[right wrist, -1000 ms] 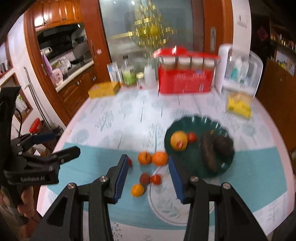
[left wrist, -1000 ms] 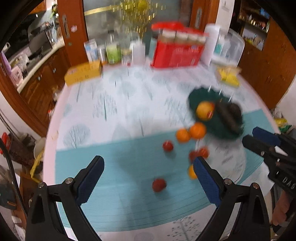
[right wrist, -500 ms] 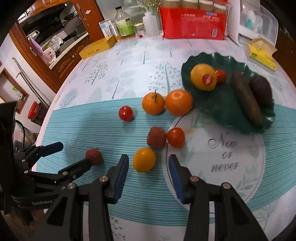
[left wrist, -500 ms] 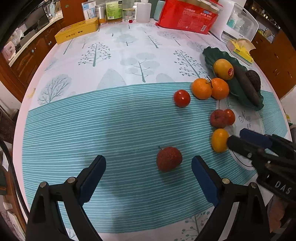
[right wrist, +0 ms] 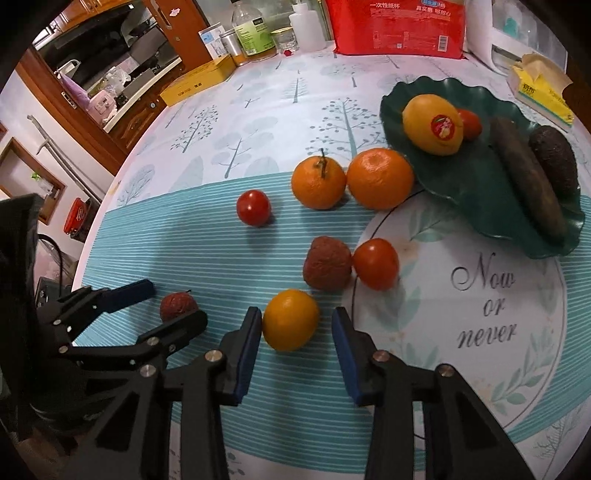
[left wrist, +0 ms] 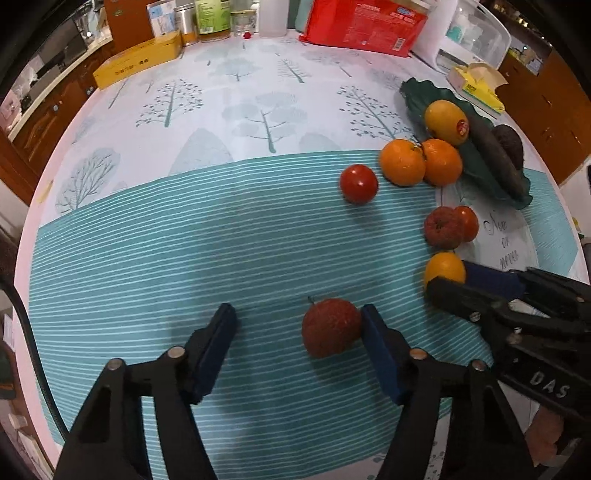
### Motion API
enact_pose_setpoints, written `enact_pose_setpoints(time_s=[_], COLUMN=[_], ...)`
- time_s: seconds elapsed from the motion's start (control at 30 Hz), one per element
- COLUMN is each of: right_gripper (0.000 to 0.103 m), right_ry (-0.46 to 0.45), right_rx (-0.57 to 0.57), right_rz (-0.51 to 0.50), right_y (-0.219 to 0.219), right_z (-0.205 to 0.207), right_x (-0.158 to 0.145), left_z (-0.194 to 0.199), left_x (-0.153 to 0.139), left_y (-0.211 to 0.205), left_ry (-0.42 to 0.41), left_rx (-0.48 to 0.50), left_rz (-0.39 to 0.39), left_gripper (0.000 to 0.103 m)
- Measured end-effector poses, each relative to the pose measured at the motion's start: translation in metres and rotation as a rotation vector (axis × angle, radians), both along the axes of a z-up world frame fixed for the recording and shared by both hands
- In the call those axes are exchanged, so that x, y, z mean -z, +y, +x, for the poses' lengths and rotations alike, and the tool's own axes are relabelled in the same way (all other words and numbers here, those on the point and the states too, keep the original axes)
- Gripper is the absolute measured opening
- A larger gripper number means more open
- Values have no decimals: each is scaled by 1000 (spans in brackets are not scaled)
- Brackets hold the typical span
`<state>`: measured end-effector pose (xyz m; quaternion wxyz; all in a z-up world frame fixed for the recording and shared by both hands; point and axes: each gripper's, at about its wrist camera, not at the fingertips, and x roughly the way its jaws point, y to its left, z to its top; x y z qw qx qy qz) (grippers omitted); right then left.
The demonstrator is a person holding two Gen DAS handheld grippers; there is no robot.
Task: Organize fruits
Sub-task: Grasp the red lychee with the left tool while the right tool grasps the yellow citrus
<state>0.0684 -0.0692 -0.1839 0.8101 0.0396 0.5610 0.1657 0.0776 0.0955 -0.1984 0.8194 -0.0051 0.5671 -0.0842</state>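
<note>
My left gripper (left wrist: 298,318) is open around a red lychee (left wrist: 330,327), which lies against the right finger. My right gripper (right wrist: 297,320) is open around a small orange fruit (right wrist: 290,319), which touches the left finger. A second lychee (right wrist: 327,263), two tomatoes (right wrist: 253,207) (right wrist: 376,263) and two mandarins (right wrist: 318,181) (right wrist: 380,178) lie on the teal mat. The dark green plate (right wrist: 443,177) at right holds a mango (right wrist: 432,124), a tomato, a long dark fruit and an avocado (right wrist: 553,159).
A red package (right wrist: 397,26), bottles and jars (right wrist: 255,33), a yellow box (right wrist: 197,85) and a tissue pack (right wrist: 541,88) line the table's far side. The round table's left edge (left wrist: 33,206) drops off beside wooden cabinets.
Both grippers have dropped down and forward to the table. The left one now brackets the lychee and the right one brackets the small orange fruit.
</note>
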Motion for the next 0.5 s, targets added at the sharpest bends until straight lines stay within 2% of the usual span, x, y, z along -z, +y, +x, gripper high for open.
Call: enact_pose_setpoints(time_s=[0.03,0.1,0.2,0.23,0.27,0.5], right_gripper=[35,32,31,31,31,30], right_ry=[6,17,4,4,2,-3], right_rx=[-7,-21,-34,-35,-34,-38], right_rz=[5,11,-4,-1,0,2], right_y=[2,6,10,11,11,9], right_z=[0,0,-1,0,-1,-7], right_x=[2,3,3,3,3,3], left_z=[0,-1,-3,-4,-5,-8], left_x=[0,-1,-1,-1,-1,-2], left_y=[0,0,0,0,0,6], left_ry=[-3,-11,-21,-23,-26,-18], left_rx=[-2,3,16,17,18,-5], left_rz=[-4,-18,-35,-33,-32,-63], left_gripper=[63,53,38,37,30,29])
